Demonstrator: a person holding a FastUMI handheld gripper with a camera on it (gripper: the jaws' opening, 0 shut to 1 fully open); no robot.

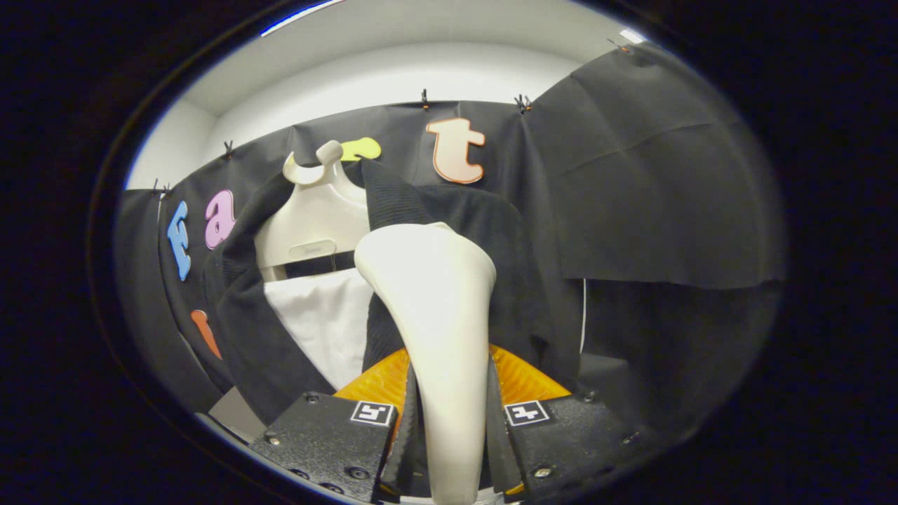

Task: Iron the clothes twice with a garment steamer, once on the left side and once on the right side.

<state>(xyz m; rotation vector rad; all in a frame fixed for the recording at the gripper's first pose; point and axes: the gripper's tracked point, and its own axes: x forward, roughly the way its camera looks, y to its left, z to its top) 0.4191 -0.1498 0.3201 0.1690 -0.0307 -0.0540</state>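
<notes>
The gripper [449, 428] has both fingers pressed on the handle of a cream garment steamer [431, 308], which rises from between them. Its head lies against a dark jacket [491, 231] just beyond, on the front panel to the right of the cream hanger [316, 210] and white lining [326, 322]. Best to keep the head flat on the cloth and stroke slowly along this panel.
</notes>
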